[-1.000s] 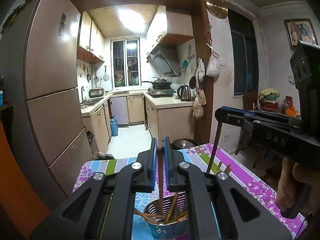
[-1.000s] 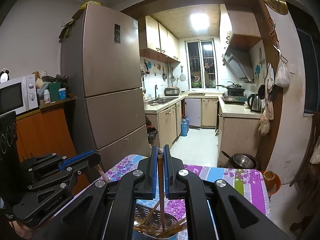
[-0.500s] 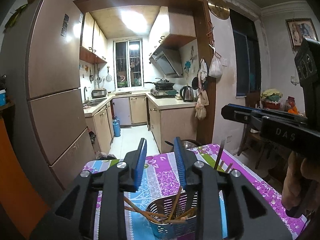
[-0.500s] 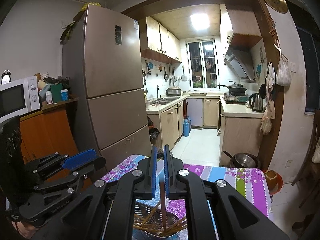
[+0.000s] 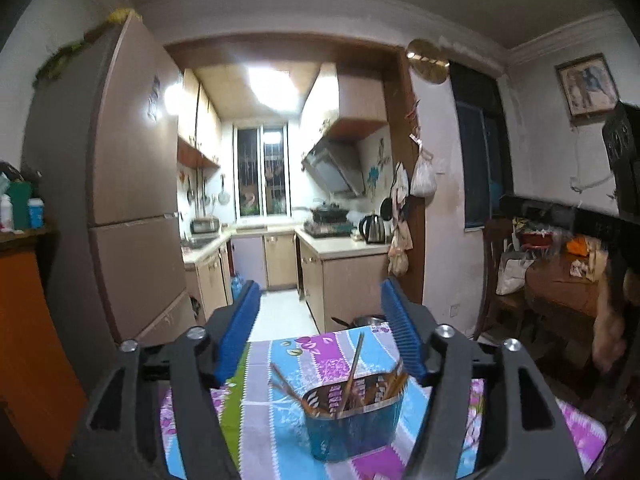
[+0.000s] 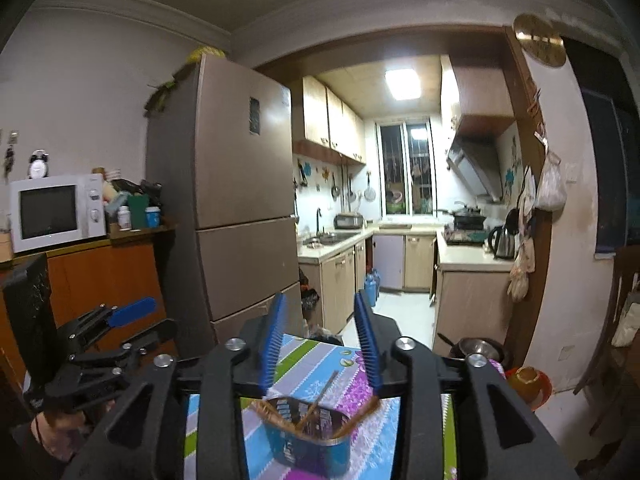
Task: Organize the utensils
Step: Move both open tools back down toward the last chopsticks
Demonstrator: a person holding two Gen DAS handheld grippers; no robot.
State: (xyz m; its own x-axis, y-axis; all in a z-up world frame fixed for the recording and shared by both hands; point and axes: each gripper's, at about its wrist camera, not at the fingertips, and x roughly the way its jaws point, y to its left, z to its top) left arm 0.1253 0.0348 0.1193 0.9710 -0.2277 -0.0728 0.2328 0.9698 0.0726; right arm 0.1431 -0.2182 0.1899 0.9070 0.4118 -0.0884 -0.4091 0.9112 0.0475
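A perforated metal utensil holder (image 5: 352, 420) stands on the floral tablecloth (image 5: 272, 416); it also shows in the right wrist view (image 6: 308, 440). Several wooden chopsticks (image 5: 352, 372) lean inside it, some sticking out over the rim (image 6: 320, 396). My left gripper (image 5: 320, 312) is open and empty, above and just behind the holder. My right gripper (image 6: 320, 320) is open and empty, above the holder. The left gripper also shows at the left of the right wrist view (image 6: 132, 316). The right gripper's body is a dark blur at the right edge of the left wrist view.
A tall fridge (image 6: 240, 200) stands behind the table on the left, next to an orange cabinet (image 6: 100, 280) with a microwave (image 6: 56, 212). A metal pot (image 6: 476, 350) sits on the floor by the doorway. Chairs and clutter (image 5: 552, 264) stand to the right.
Both grippers were shut on chopsticks over the holder. The left opened first, then the right; the chopsticks dropped into the holder. Both grippers have pulled up and back.
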